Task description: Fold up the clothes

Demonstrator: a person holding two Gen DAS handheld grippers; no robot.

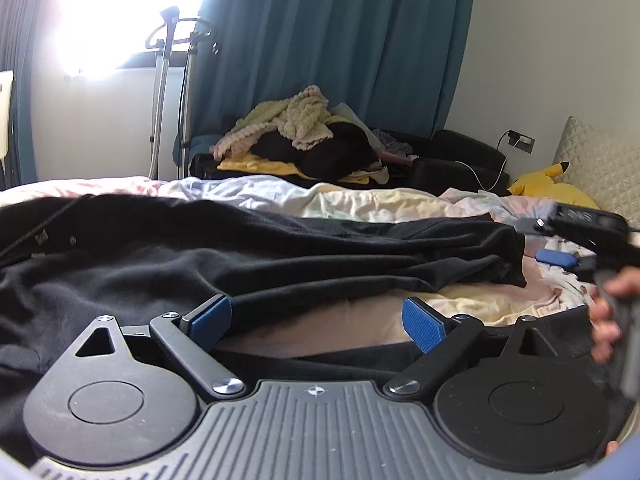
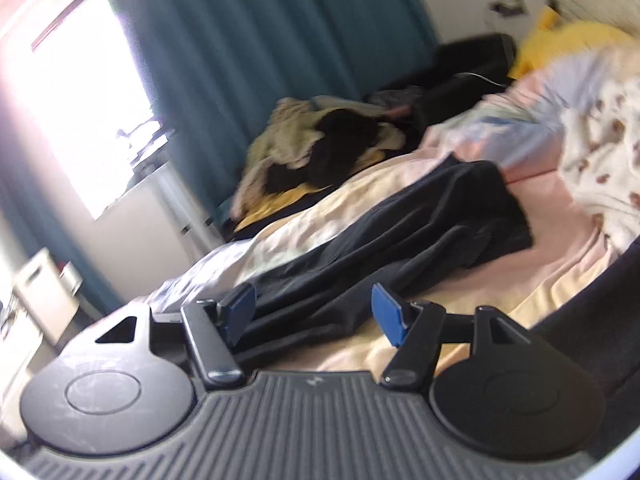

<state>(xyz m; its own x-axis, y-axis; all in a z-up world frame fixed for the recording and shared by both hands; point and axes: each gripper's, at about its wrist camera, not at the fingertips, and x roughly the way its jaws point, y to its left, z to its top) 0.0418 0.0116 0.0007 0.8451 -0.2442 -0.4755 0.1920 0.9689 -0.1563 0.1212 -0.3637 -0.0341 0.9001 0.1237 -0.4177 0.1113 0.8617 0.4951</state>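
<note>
A black garment point(image 1: 240, 252) lies spread across the bed, its near edge running just past my left gripper point(image 1: 318, 320). That gripper stands open, blue pads wide apart, with pale sheet showing between them. The left blue pad point(image 1: 212, 316) touches the garment's edge. In the right wrist view the same black garment point(image 2: 400, 236) stretches away in folds. My right gripper point(image 2: 314, 312) is open above its near end, with nothing clamped. The right gripper also shows in the left wrist view at the right edge point(image 1: 560, 240), held by a hand point(image 1: 608, 316).
The bed carries pastel sheets point(image 1: 360, 200) and a white printed blanket point(image 2: 600, 152). A heap of clothes point(image 1: 304, 136) lies on a black couch behind the bed. A yellow plush toy point(image 1: 548, 188) and a quilted pillow point(image 1: 600, 160) lie at the right. Teal curtains point(image 1: 340, 40) hang behind.
</note>
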